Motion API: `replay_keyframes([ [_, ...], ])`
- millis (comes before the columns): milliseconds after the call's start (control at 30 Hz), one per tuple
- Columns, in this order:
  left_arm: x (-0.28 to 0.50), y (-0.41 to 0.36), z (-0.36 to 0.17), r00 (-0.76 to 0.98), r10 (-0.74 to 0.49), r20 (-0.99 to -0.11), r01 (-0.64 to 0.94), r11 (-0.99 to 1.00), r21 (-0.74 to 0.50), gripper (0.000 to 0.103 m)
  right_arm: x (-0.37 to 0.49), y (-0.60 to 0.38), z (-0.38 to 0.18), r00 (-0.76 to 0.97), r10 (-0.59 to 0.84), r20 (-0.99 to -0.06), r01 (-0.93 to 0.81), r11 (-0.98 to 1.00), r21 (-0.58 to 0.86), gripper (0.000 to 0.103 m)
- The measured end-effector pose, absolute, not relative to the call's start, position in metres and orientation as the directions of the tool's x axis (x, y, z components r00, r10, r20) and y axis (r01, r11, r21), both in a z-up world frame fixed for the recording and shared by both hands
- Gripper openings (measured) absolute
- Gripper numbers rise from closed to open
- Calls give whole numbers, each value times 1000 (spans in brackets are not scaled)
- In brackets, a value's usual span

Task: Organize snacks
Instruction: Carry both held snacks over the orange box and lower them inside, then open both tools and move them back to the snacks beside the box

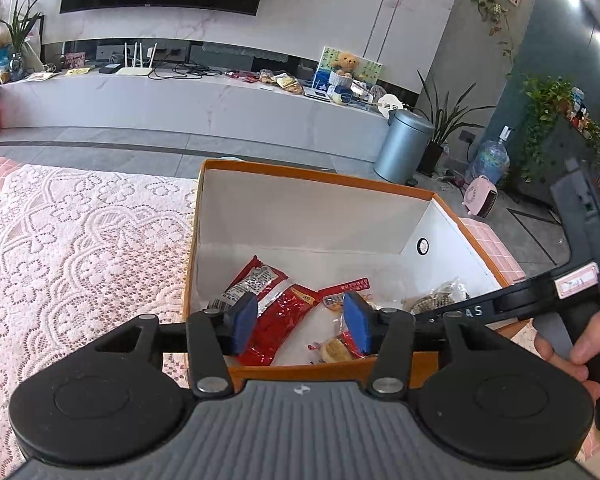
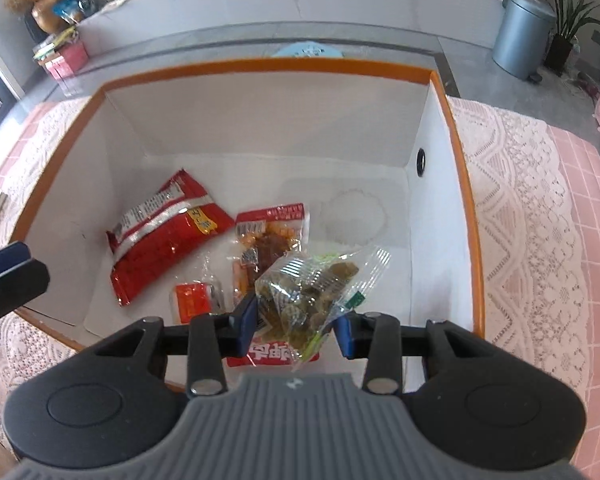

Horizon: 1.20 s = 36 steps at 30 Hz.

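An orange box (image 1: 320, 176) with a white inside stands on the lace-covered table, and several snack packets lie on its floor. My left gripper (image 1: 300, 322) hangs open over the box's near wall, with a red packet (image 1: 280, 320) lying below its pads, apart from them. In the right wrist view my right gripper (image 2: 296, 326) is shut on a clear packet of brown and green pieces (image 2: 312, 284), held over the inside of the box (image 2: 260, 66). Beneath it lie a large red packet (image 2: 168, 236), a red-topped packet of brown pieces (image 2: 272, 236) and a small orange one (image 2: 192, 300).
A white lace cloth (image 1: 72, 240) covers the pink table around the box. A hand (image 1: 572, 344) grips the right tool's handle at the right edge. Beyond the table are grey floor, a metal bin (image 1: 404, 144), potted plants and a long white TV bench (image 1: 180, 100).
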<state>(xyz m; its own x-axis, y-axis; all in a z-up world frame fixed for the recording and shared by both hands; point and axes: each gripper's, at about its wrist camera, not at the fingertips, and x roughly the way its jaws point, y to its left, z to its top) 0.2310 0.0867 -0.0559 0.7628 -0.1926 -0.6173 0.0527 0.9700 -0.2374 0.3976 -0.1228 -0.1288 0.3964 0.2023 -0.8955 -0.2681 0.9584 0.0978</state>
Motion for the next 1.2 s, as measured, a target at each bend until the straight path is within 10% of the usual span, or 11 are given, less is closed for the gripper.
replay_keyframes([
  [600, 225, 75, -46, 782, -194, -592, 91, 976, -200, 63, 378, -122, -101, 480, 134, -867, -274, 962, -3, 54],
  [1200, 159, 50, -6, 806, -265, -529, 176, 961, -213, 86, 231, -172, -58, 773, 249, -583, -197, 969, 152, 77],
])
